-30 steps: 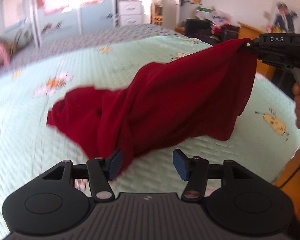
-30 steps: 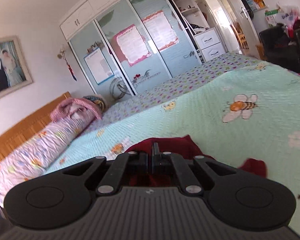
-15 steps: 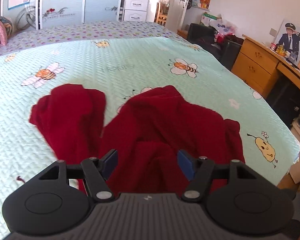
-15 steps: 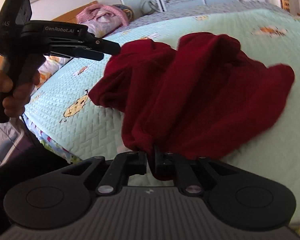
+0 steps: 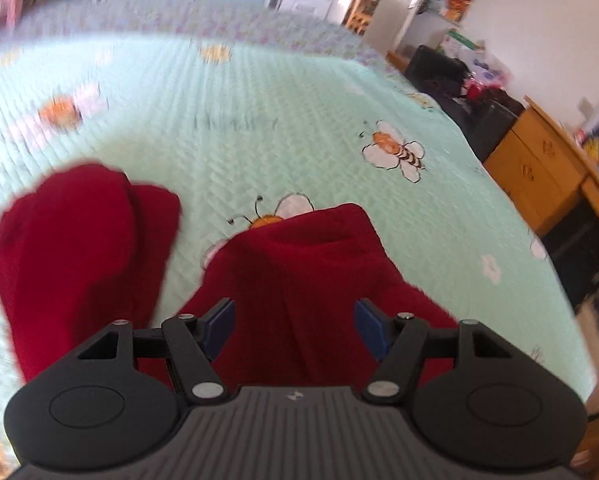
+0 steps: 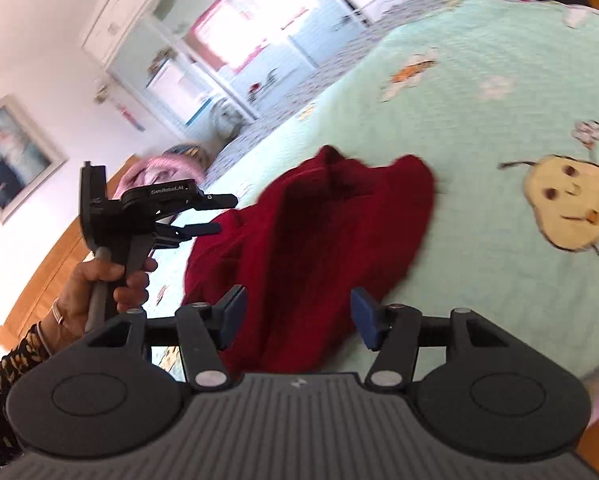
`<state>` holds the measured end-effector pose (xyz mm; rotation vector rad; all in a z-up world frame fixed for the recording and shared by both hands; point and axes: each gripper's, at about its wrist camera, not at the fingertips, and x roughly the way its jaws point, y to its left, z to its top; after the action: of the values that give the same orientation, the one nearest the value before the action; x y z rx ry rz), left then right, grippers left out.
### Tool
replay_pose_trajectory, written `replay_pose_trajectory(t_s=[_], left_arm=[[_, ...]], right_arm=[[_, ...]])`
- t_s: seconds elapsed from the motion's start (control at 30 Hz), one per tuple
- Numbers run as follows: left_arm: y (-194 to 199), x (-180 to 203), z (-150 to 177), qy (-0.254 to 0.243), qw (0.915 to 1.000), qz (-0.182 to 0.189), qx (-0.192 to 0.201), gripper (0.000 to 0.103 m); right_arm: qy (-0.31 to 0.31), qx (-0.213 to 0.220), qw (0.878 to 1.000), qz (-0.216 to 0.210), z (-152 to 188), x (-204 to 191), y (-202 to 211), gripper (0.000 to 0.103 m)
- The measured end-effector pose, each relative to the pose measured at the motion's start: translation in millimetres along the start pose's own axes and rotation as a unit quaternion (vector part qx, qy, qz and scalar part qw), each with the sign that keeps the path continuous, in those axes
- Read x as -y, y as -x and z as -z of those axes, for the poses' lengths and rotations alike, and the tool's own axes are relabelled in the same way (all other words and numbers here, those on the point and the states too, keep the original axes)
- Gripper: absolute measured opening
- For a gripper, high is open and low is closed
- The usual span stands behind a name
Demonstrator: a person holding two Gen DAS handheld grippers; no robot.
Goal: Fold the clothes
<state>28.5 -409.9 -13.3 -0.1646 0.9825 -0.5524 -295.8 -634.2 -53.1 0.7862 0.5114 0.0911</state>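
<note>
A dark red garment (image 5: 299, 272) lies crumpled on the mint green bee-patterned quilt (image 5: 259, 120), with one bunched part off to the left (image 5: 75, 240). My left gripper (image 5: 294, 330) is open and empty just above the garment's near part. In the right wrist view the garment (image 6: 311, 236) lies in a heap. My right gripper (image 6: 295, 318) is open and empty over its near edge. The left gripper (image 6: 215, 214) also shows there, hand-held at the left, its fingers apart beside the cloth.
The quilt's edge drops off at the right, by a wooden dresser (image 5: 539, 168) and dark bags (image 5: 459, 84). Wardrobe doors (image 6: 227, 40) stand at the far side. Pink bedding (image 6: 159, 164) and a wooden headboard (image 6: 47, 276) lie beyond the garment.
The right gripper, which was shut on the garment and lifting it, has opened and let it drop onto the quilt. The left gripper stayed open above the cloth.
</note>
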Motion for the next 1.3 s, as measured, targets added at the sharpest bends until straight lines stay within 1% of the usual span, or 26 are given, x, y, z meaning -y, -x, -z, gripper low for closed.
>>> replay_pose_trajectory(t_s=[0.1, 0.2, 0.27, 0.33, 0.37, 0.4, 0.43, 0.47, 0.57, 0.6, 0.63, 0.67, 0.73, 0.77, 0.83, 0.9, 0.93, 0.97, 1.03, 1.07, 1.1, 1.17, 1.2, 1.23, 1.27, 1.3], left_arm=[[-18.6, -14.6, -10.6, 0.082, 0.9956, 0.036, -0.025, 0.068], [-30.6, -12.0, -13.3, 0.122, 0.9891, 0.072, -0.041, 0.068], [-40.2, -5.0, -15.0, 0.126, 0.9879, 0.075, -0.050, 0.068], [-52.9, -0.5, -15.9, 0.125, 0.9887, 0.058, -0.057, 0.068], [-59.3, 1.3, -16.2, 0.126, 0.9891, 0.049, -0.060, 0.066], [-62.7, 1.8, -15.3, 0.129, 0.9889, 0.042, -0.061, 0.054], [-64.6, 1.6, -13.7, 0.134, 0.9884, 0.038, -0.062, 0.014], [-64.5, 4.3, -12.2, 0.128, 0.9891, 0.035, -0.063, 0.003], [-39.1, 29.8, -2.3, 0.051, 0.9963, 0.057, -0.040, 0.002], [-25.4, 39.3, 4.7, 0.025, 0.9958, 0.080, -0.038, 0.002], [-9.5, 48.9, 13.5, -0.001, 0.9931, 0.111, -0.038, 0.002], [6.3, 58.5, 22.3, -0.027, 0.9888, 0.141, -0.039, 0.002], [33.6, 77.9, 42.2, -0.079, 0.9755, 0.200, -0.046, 0.002], [44.1, 87.6, 56.7, -0.108, 0.9663, 0.226, -0.058, 0.002], [61.6, 107.9, 88.0, -0.167, 0.9440, 0.271, -0.085, 0.003], [65.3, 123.0, 119.6, -0.213, 0.9281, 0.280, -0.121, 0.003], [62.7, 126.1, 133.9, -0.224, 0.9246, 0.274, -0.140, 0.003], [57.9, 127.3, 147.4, -0.230, 0.9229, 0.265, -0.160, 0.003], [44.8, 123.0, 169.0, -0.221, 0.9227, 0.246, -0.198, 0.004], [42.0, 120.4, 176.5, -0.217, 0.9229, 0.240, -0.208, 0.004], [41.0, 118.1, 183.1, -0.216, 0.9232, 0.235, -0.214, 0.004], [47.9, 117.1, 190.1, -0.232, 0.9214, 0.230, -0.210, 0.005], [53.0, 116.7, 190.7, -0.240, 0.9202, 0.232, -0.205, 0.010], [58.6, 116.1, 190.1, -0.246, 0.9190, 0.235, -0.200, 0.018], [63.2, 115.0, 187.7, -0.247, 0.9184, 0.240, -0.195, 0.021], [68.2, 112.0, 184.0, -0.242, 0.9186, 0.248, -0.191, 0.028]], right_arm=[[-0.012, 0.002, 1.000, 0.006, 6.4, 3.4, -2.8, 0.059], [-0.026, 0.003, 1.000, 0.013, 13.2, 11.9, -2.6, 0.059], [-0.036, 0.003, 0.999, 0.017, 15.1, 16.8, -2.0, 0.059], [-0.038, 0.004, 0.999, 0.018, 14.8, 17.6, -3.9, 0.059], [-0.037, 0.005, 0.999, 0.019, 13.9, 17.8, -4.7, 0.059], [-0.034, 0.007, 0.999, 0.022, 13.3, 16.3, -5.2, 0.059], [-0.028, 0.010, 0.999, 0.025, 13.4, 14.2, -4.7, 0.059], [-0.021, 0.014, 0.999, 0.033, 13.5, 11.8, -3.9, 0.059], [-0.003, 0.025, 0.998, 0.057, 14.0, 6.4, -0.8, 0.059], [-0.003, 0.028, 0.998, 0.064, 15.1, 6.5, 1.5, 0.059], [-0.010, 0.031, 0.997, 0.069, 15.8, 9.3, 2.6, 0.059], [-0.020, 0.033, 0.996, 0.075, 16.2, 13.2, 3.3, 0.059], [-0.040, 0.037, 0.995, 0.083, 16.8, 20.4, 6.0, 0.059], [-0.049, 0.040, 0.994, 0.086, 17.3, 23.3, 7.0, 0.059], [-0.063, 0.044, 0.993, 0.092, 18.4, 28.2, 8.1, 0.059], [-0.079, 0.045, 0.991, 0.097, 20.4, 32.0, 8.3, 0.059], [-0.091, 0.043, 0.990, 0.099, 21.7, 34.1, 8.3, 0.059], [-0.102, 0.042, 0.989, 0.102, 22.9, 36.2, 8.2, 0.059], [-0.128, 0.037, 0.983, 0.127, 26.1, 41.0, 10.8, 0.059], [-0.138, 0.035, 0.980, 0.141, 27.8, 43.5, 13.2, 0.059], [-0.145, 0.038, 0.977, 0.151, 29.2, 45.7, 17.8, 0.059], [-0.154, 0.047, 0.973, 0.166, 30.8, 49.7, 29.2, 0.059], [-0.156, 0.052, 0.971, 0.175, 30.7, 51.3, 35.2, 0.059], [-0.160, 0.057, 0.970, 0.176, 29.5, 53.3, 39.0, 0.059], [-0.165, 0.062, 0.969, 0.174, 27.9, 55.4, 41.8, 0.060], [-0.170, 0.066, 0.968, 0.172, 26.3, 57.6, 44.7, 0.060]])
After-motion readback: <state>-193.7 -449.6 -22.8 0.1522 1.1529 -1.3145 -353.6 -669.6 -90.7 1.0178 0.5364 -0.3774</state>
